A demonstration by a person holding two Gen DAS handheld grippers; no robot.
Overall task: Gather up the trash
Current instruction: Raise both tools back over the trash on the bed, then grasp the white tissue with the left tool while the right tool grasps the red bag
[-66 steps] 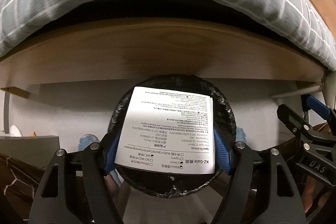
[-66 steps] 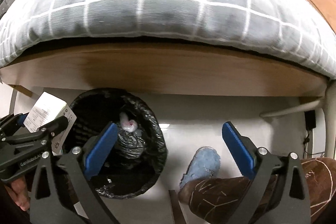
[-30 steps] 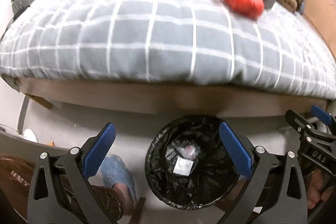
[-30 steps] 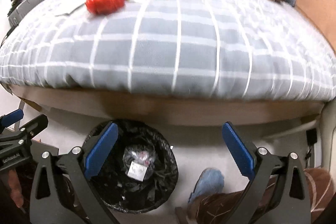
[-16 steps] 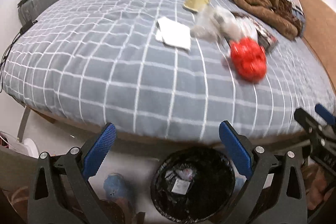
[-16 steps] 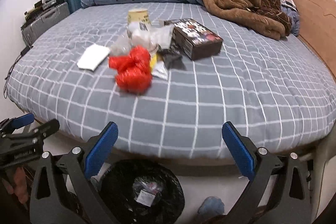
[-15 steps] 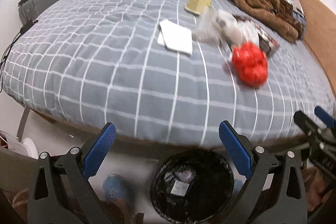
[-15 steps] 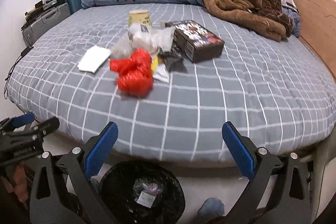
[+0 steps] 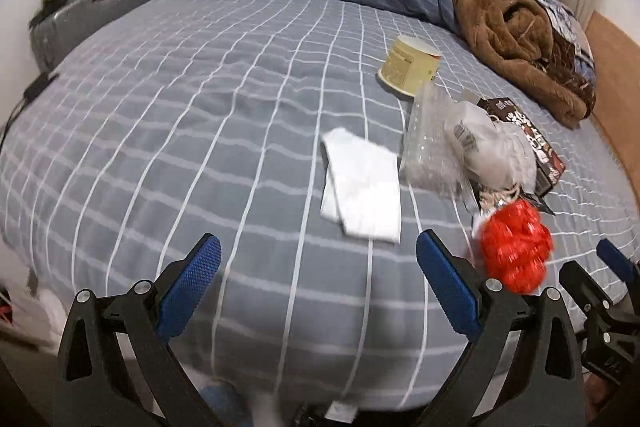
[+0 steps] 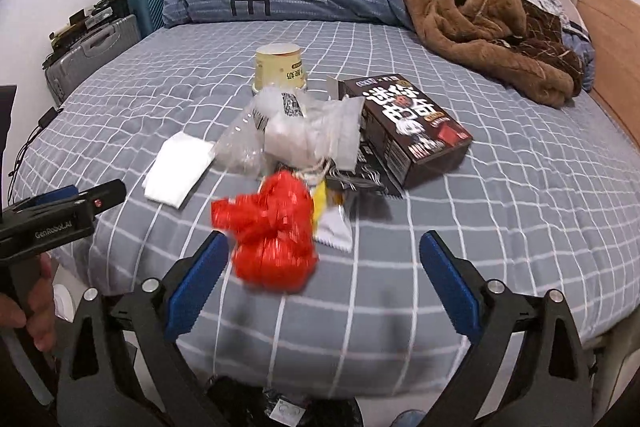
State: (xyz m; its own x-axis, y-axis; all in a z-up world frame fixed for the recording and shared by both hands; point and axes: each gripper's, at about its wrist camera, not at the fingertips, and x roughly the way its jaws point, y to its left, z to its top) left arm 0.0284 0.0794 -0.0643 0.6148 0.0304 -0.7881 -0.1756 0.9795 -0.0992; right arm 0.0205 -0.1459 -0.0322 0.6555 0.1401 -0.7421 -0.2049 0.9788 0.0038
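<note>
While both tongs [image 9: 318, 285] [image 10: 320, 283] gape empty, the bin [image 10: 288, 409] below is mostly cut off.

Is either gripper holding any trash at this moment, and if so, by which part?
Nothing is held. The left gripper and right gripper are both open and empty above the bed.

What we cannot make out from either wrist

The crumpled red plastic bag [image 10: 272, 231] is smeared by motion blur, so we cannot read its folds, and in the left view its near edge sits behind the left gripper's right finger [image 9: 448, 287]. The black-lined trash bin [image 10: 288, 413] is cut off by the near edge. The dark printed snack box [image 9: 528, 143] is half hidden behind clear crinkled plastic packaging [image 9: 436, 143].
</note>
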